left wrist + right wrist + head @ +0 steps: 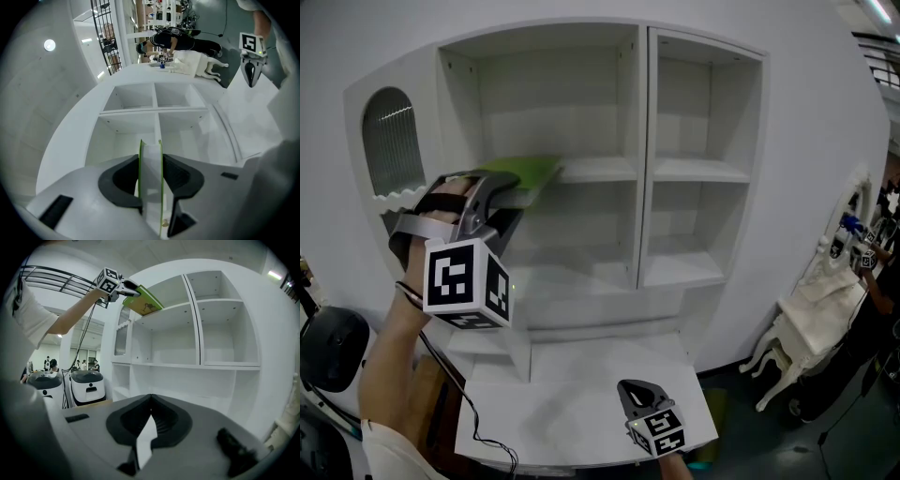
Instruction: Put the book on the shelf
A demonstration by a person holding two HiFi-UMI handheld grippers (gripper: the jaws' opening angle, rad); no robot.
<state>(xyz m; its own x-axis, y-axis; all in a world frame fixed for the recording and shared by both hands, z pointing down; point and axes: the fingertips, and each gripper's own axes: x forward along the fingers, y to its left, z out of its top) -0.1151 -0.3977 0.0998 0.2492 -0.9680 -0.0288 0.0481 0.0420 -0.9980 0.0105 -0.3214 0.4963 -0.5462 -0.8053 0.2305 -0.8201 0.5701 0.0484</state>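
Book (525,175), green-covered: clamped by its near end in my left hand-held gripper (492,199).

- Risk 1: let go this shallow, most of it would overhang the board and it could tip off the front.
- Risk 2: pushed in too low, the leading edge may butt the board.
- Position: runs from the jaws toward 2 o'clock in the head view. Far end at the front edge of the shelf (600,170) board, left column. Contact not discernible.
- My right hand-held gripper (639,394): jaws together, empty, at 5 o'clock over the bench (572,412).
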